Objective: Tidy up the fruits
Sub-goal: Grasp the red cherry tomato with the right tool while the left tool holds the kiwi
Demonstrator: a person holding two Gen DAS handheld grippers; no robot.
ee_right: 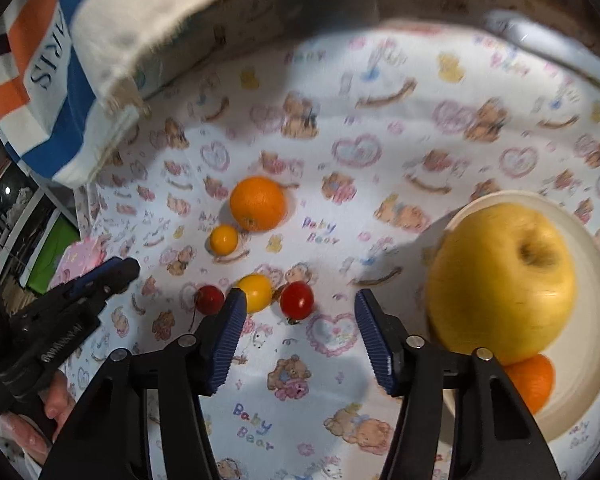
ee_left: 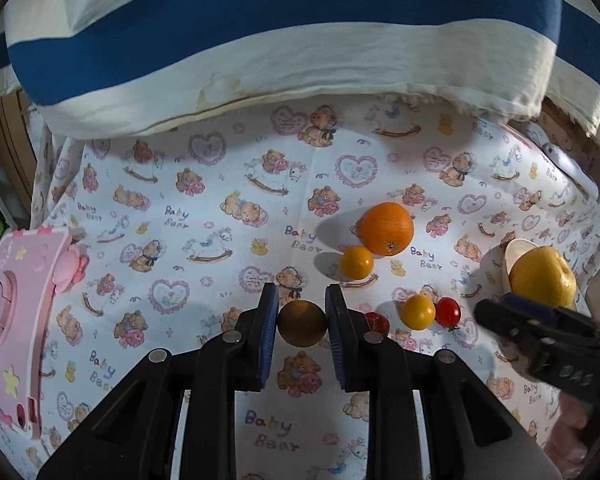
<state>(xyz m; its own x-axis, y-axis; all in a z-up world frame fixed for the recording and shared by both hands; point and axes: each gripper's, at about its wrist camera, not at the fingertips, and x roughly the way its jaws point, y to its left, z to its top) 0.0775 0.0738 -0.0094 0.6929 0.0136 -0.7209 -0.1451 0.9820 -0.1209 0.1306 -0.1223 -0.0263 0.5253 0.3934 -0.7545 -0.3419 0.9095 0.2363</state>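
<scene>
My left gripper (ee_left: 302, 320) is shut on a small yellow fruit (ee_left: 302, 323) and holds it above the bear-print cloth. A big orange (ee_left: 386, 229), a small yellow-orange fruit (ee_left: 357, 262), another yellow fruit (ee_left: 419, 312) and two red cherry tomatoes (ee_left: 448, 312) (ee_left: 377, 323) lie on the cloth. My right gripper (ee_right: 300, 332) is open and empty, just left of a cream bowl (ee_right: 596, 312). The bowl holds a large yellow apple (ee_right: 500, 280) and an orange piece (ee_right: 534, 380). The left gripper also shows in the right wrist view (ee_right: 112, 276).
A pink toy case (ee_left: 16, 320) lies at the left edge of the cloth. A blue-and-white striped cushion (ee_left: 260, 40) bounds the far side. A white object (ee_left: 568, 168) lies at the far right by a wooden edge.
</scene>
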